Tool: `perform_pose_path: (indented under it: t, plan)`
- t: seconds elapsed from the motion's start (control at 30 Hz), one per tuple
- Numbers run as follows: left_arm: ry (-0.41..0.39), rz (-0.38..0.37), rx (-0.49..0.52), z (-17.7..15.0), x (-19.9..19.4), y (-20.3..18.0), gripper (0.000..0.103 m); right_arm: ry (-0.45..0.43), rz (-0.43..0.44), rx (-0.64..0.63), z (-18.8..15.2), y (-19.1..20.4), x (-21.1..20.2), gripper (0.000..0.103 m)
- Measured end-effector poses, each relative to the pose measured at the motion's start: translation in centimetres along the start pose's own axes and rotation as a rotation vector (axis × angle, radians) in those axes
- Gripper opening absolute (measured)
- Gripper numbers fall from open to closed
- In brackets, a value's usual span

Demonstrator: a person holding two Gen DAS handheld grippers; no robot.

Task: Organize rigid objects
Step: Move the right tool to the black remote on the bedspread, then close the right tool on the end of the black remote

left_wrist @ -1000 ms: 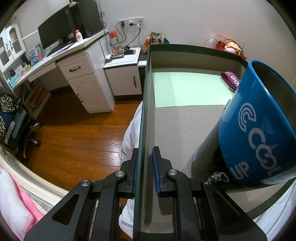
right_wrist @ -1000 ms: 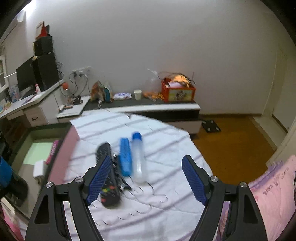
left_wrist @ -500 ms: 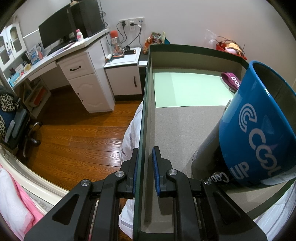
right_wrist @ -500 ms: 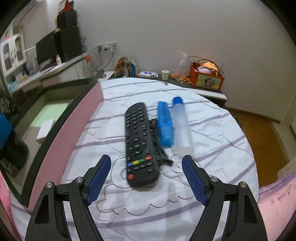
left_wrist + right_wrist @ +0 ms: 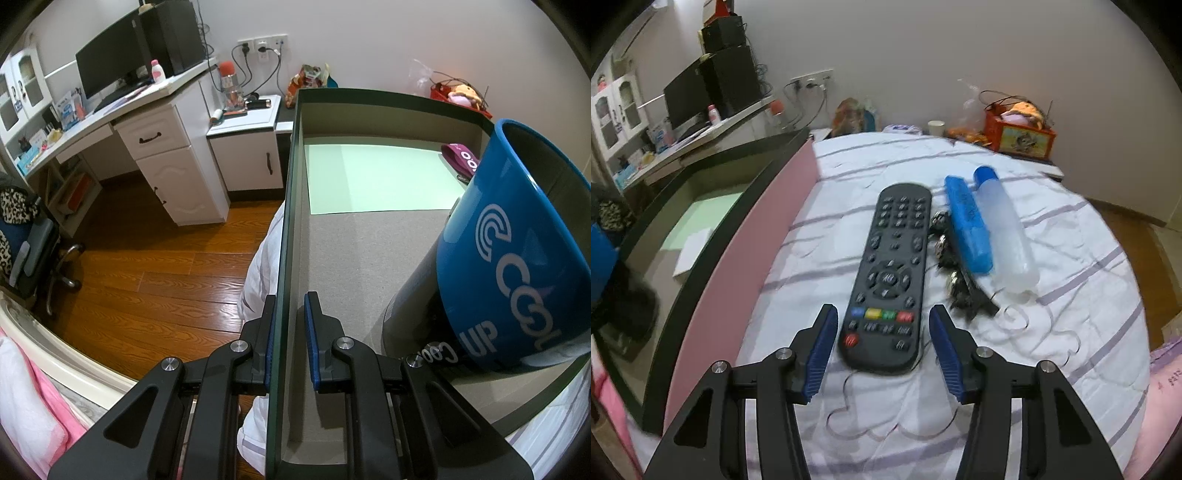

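Observation:
A black remote control [image 5: 890, 273] lies on the white quilt. My right gripper [image 5: 882, 332] is open, its blue pads on either side of the remote's near end, not touching it. Beside the remote lie a dark hair clip [image 5: 955, 273], a blue case [image 5: 967, 225] and a clear bottle with a blue cap [image 5: 1004, 232]. My left gripper [image 5: 288, 334] is shut on the left wall of a dark-rimmed box [image 5: 282, 236]. A blue "Cool up" mug [image 5: 517, 236] stands in the box over a dark can [image 5: 413, 306].
The box floor holds a green sheet [image 5: 376, 177] and a purple item [image 5: 463, 162]; the box also shows in the right wrist view [image 5: 713, 229], with a white block [image 5: 692, 251]. A red tin [image 5: 1019, 134] and a cup [image 5: 936, 127] sit beyond the bed.
My right gripper moved forward and down over the remote and narrowed its opening; its pads now flank the remote's near end. The left gripper and box have not moved.

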State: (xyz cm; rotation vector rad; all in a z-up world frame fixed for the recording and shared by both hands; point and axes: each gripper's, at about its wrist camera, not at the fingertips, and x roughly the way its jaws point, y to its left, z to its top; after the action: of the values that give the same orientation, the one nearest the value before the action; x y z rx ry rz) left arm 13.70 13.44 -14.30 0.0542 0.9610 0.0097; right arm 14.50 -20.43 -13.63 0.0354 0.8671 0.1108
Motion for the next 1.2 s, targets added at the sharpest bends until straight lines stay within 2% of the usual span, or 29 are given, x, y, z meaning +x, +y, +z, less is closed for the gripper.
perform_pose_path:
  t: [0.1, 0.4, 0.53, 0.57, 0.6, 0.7, 0.97, 1.03, 1.07, 1.1, 1.2]
  plan:
    - [0.001, -0.001, -0.002, 0.0, 0.0, 0.0, 0.012, 0.001, -0.019, -0.01, 1.0, 0.2, 0.7, 0.053]
    - [0.002, 0.0, -0.001, 0.0, 0.0, -0.2, 0.012, 0.093, -0.045, -0.009, 4.0, 0.3, 4.1, 0.054]
    - [0.001, 0.001, -0.001, 0.0, 0.1, -0.3, 0.012, 0.103, -0.068, -0.033, 4.3, 0.7, 4.8, 0.053]
    - [0.001, 0.001, -0.001, 0.0, 0.0, -0.1, 0.012, 0.102, -0.068, -0.04, 4.3, 0.8, 4.8, 0.052]
    - [0.001, 0.001, 0.0, 0.0, 0.1, -0.3, 0.012, 0.106, -0.066, -0.047, 4.3, 0.9, 4.8, 0.046]
    - [0.001, 0.001, 0.0, 0.0, 0.0, -0.1, 0.012, 0.122, -0.037, -0.05, 4.6, 0.8, 4.4, 0.045]
    - [0.001, 0.001, 0.0, 0.0, 0.1, -0.2, 0.012, 0.056, -0.05, -0.057, 5.5, 1.8, 1.8, 0.042]
    - [0.001, 0.002, 0.0, 0.0, 0.1, -0.4, 0.012, 0.042, -0.046, -0.053, 5.9, 2.3, 1.2, 0.034]
    - [0.001, 0.001, 0.0, 0.0, 0.1, -0.4, 0.012, 0.035, -0.045, -0.051, 6.2, 2.5, 1.0, 0.02]
    - [0.001, 0.0, -0.001, 0.0, 0.1, -0.2, 0.012, 0.028, -0.038, -0.052, 6.4, 2.8, 0.7, 0.016]
    - [0.0, -0.001, 0.0, 0.1, 0.0, -0.3, 0.012, 0.059, -0.053, -0.075, 7.1, 3.4, 0.4, 0.015]
